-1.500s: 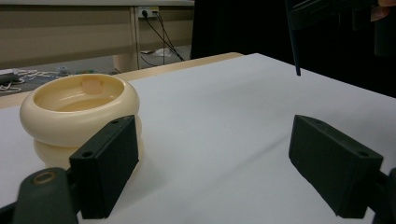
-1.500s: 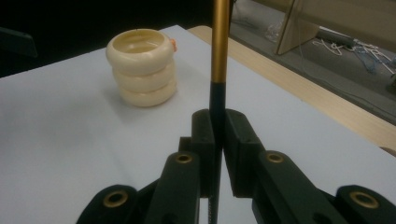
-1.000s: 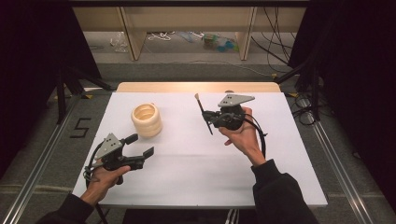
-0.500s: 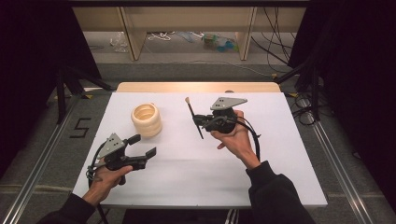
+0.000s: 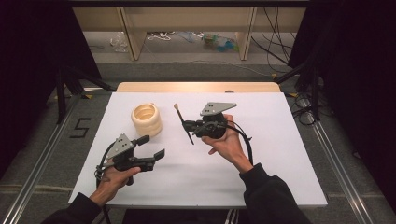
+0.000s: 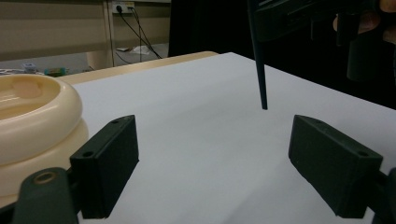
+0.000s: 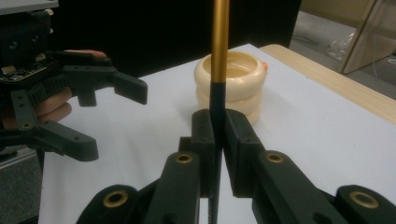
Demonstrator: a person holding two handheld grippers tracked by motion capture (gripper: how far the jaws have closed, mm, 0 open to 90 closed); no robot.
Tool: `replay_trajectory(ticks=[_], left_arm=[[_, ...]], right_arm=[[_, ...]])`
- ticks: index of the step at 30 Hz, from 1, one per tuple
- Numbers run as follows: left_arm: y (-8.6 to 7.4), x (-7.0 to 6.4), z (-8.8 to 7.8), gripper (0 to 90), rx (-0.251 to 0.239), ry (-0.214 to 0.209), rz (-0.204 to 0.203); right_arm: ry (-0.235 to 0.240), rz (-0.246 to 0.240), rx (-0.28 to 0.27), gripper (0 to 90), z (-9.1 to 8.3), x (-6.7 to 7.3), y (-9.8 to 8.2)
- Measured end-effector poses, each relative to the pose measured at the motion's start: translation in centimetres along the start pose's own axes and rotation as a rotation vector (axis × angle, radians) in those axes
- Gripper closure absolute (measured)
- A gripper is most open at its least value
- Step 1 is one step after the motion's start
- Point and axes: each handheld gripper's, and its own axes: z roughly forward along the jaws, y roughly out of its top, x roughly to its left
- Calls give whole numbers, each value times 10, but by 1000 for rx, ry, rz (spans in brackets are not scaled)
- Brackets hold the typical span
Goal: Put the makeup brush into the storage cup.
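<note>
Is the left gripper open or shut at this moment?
Open. The left gripper has its two jaws standing wide apart, with only bare white table between them; they hold nothing. The cream holder sits beside it.

From my remote seat I saw a white table top (image 5: 280, 154) filling the lower centre of the frame, with a pale wooden edge (image 5: 196, 87) along its far side. Beyond it, at upper centre, stood a light wooden shelf unit (image 5: 187, 18) over a grey floor (image 5: 196, 70) strewn with cables (image 5: 275, 42). Darkness closed both upper corners. A "5" marking (image 5: 80, 127) sat at left, beside metal rails (image 5: 42, 163).
</note>
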Motion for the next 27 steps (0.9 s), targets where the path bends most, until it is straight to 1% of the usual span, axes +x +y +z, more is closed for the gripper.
replay_trajectory(ticks=[1,2,4,7,8,9,10,12,13,14,15,16,17,18,19,20,21,22,23,24,25,26,27], left_arm=[[0,-1,1,157,1,3,-4],[0,-1,2,157,2,-3,4],[0,-3,4,158,3,-9,-2],[0,-6,8,160,2,-27,3],[0,-8,9,162,3,-24,-9],[0,-8,11,162,2,-36,5],[0,-10,12,162,5,-36,-1],[-1,-12,13,160,5,-42,-3],[0,-12,15,158,-2,-56,14],[0,-13,15,158,2,-55,16],[0,-13,16,156,-12,-63,17],[0,-14,16,156,-11,-62,10],[0,-15,17,156,-13,-66,7],[0,-15,18,156,-15,-70,16],[0,-17,18,155,-24,-69,17],[1,-17,18,155,-28,-73,25],[1,-17,19,155,-30,-77,24],[1,-18,19,155,-30,-78,22],[1,-17,20,155,-28,-78,44],[1,-17,21,156,-35,-79,53],[2,-17,21,155,-31,-76,58],[2,-18,21,156,-34,-76,47],[1,-19,21,157,-35,-73,38]], right_arm=[[3,-2,5,833,1,1,0],[11,-5,-5,833,3,2,0],[29,5,-9,833,5,4,0],[38,-5,-19,833,6,7,2],[43,-8,-23,833,7,9,2],[50,-10,-21,833,7,10,2],[63,-2,-16,833,8,12,2],[75,-16,-24,833,11,13,2],[81,-9,-17,833,12,15,2],[94,-1,-19,833,13,16,1],[103,10,-25,833,15,18,0],[107,-2,-26,833,16,18,0],[114,6,-20,833,17,20,0],[114,-7,-35,833,19,22,0],[124,-2,-21,833,19,23,0],[124,0,-25,833,20,24,0],[134,-7,-23,833,21,25,0],[141,-1,-17,833,21,26,0],[144,-1,-23,833,22,27,0],[147,-6,-26,833,22,28,0],[155,0,-22,833,22,29,0],[160,7,-31,833,24,30,0],[158,-8,-30,833,24,30,1]])
